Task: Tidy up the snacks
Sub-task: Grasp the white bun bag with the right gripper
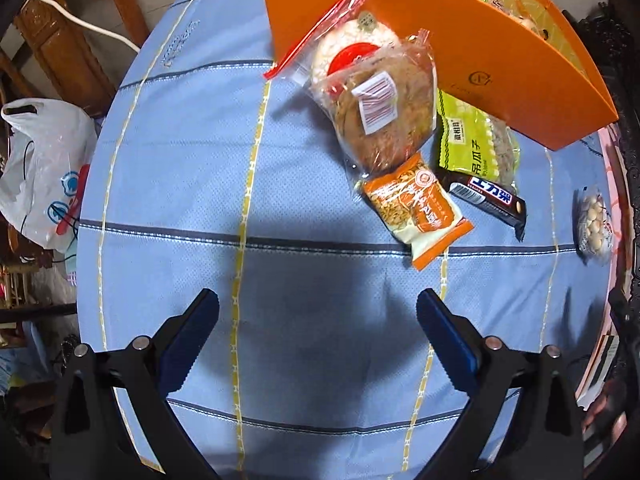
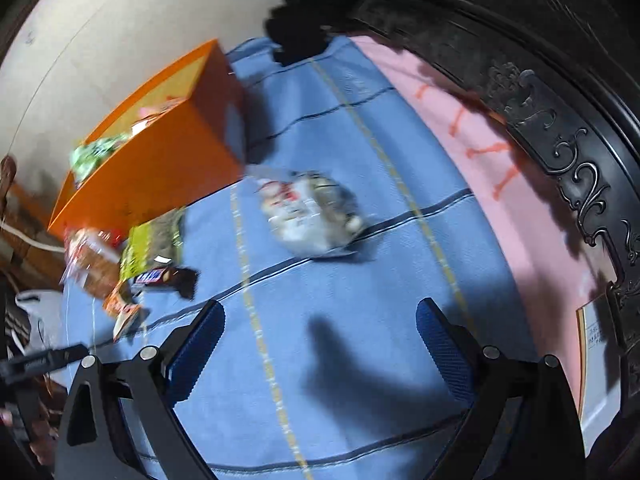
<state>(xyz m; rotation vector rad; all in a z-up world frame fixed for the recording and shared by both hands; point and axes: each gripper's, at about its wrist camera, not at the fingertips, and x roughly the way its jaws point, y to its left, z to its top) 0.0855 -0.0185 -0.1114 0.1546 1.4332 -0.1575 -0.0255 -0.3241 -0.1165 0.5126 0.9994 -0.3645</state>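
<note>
A: Both grippers are empty. The left gripper [image 1: 318,312] has its jaws spread wide over bare blue cloth, and so does the right gripper [image 2: 320,316].

B: Where are the snacks?

A: Piled on the desk [image 1: 168,184] beside the orange box [image 1: 460,40]. I'd grab the peanut packet [image 1: 420,212] first; it lies loose at the edge.

B: Anything in the way?

A: The chocolate bar [image 1: 488,196] touches it. One bag of round snacks [image 2: 312,212] sits apart.

Blue cloth [image 1: 168,184] free L & centre; orange box [image 1: 460,52], snack pile [image 1: 400,128] block far R.
</note>
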